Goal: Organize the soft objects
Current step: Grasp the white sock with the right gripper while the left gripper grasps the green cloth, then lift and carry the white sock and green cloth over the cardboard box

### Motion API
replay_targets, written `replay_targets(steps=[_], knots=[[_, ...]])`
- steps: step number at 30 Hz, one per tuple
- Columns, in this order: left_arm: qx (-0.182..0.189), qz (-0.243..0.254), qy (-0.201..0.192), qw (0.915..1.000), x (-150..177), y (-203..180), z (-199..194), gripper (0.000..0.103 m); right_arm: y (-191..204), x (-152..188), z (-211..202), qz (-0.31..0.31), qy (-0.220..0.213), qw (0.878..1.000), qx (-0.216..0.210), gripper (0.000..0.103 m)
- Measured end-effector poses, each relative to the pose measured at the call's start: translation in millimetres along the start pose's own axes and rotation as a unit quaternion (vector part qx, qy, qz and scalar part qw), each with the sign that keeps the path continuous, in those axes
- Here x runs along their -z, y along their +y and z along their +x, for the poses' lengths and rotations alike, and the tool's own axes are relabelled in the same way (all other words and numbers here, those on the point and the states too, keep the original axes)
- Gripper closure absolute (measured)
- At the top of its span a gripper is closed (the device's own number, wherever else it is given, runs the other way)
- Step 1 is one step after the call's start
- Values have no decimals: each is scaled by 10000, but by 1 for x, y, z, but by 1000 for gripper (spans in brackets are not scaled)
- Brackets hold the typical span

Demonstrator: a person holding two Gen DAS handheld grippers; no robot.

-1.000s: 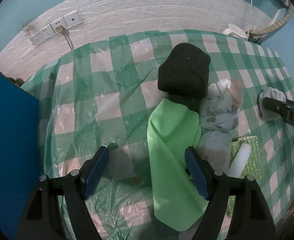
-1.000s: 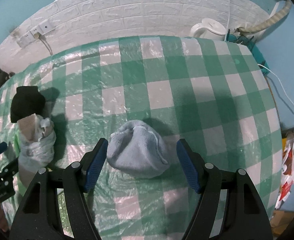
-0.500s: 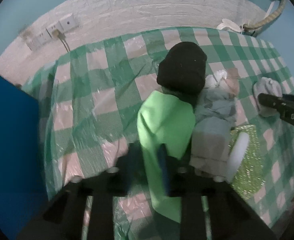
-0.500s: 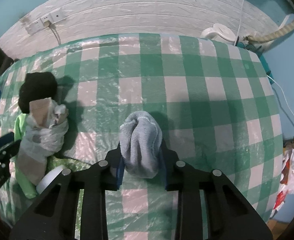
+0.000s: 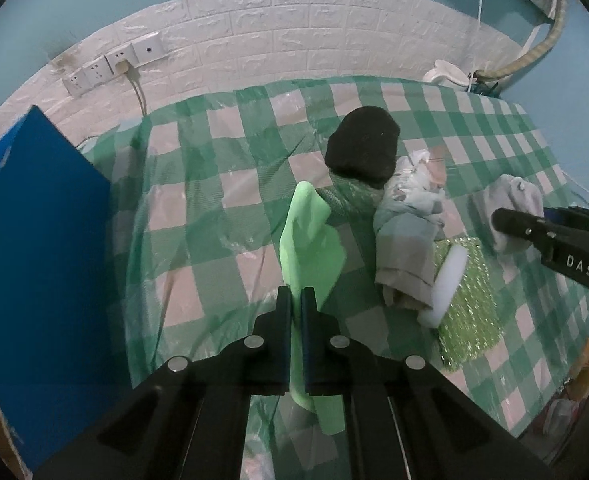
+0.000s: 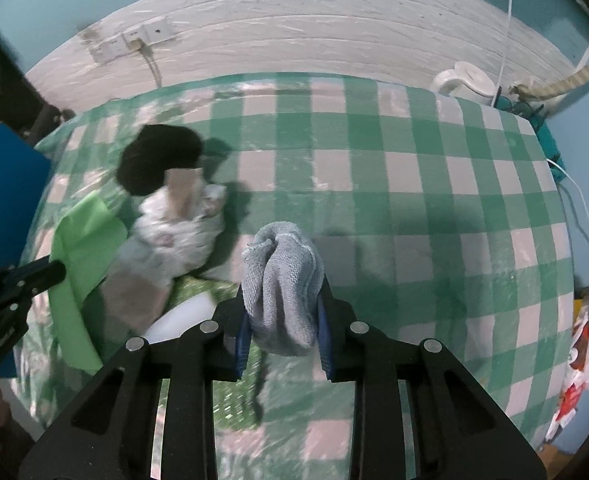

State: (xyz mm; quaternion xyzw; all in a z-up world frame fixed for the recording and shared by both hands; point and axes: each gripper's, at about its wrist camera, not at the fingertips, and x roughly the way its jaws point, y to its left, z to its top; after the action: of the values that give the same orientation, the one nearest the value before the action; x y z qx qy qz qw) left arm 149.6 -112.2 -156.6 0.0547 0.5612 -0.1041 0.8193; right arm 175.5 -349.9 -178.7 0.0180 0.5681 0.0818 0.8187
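Note:
My left gripper point(image 5: 296, 300) is shut on a light green cloth point(image 5: 310, 248) and holds it lifted above the checked table; the cloth also shows in the right wrist view point(image 6: 82, 236). My right gripper point(image 6: 281, 320) is shut on a grey towel bundle point(image 6: 282, 276), raised off the table; the towel also shows at the right of the left wrist view point(image 5: 510, 200). A black soft lump point(image 5: 364, 144) and a pale grey-white cloth bundle point(image 5: 410, 236) lie on the table between the two grippers.
A glittery green mat point(image 5: 470, 304) with a white roll point(image 5: 446, 284) lies by the pale bundle. A blue box point(image 5: 42, 260) stands at the table's left edge. A white kettle point(image 6: 466, 80) sits at the back right. Wall sockets point(image 5: 114, 64) are behind.
Both grippers closed, the left on the green cloth and the right on the grey towel. Both have since lifted their cloths off the table.

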Motion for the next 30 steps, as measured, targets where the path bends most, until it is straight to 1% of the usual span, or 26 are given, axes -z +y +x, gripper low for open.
replay_targets(steps=[12,19,30], knots=[[-147,160,-271,9994,17,2,-38,99,32,14,-34,-220,-133,9991,-338,77],[-301,306,-410,9982,27,0,-59,99,43,20,-56,-292,-210,9982,-478,77],[-354,378,-697,9962,34,0,-95,99,56,24,-84,-420,-330,9965,-648,77]])
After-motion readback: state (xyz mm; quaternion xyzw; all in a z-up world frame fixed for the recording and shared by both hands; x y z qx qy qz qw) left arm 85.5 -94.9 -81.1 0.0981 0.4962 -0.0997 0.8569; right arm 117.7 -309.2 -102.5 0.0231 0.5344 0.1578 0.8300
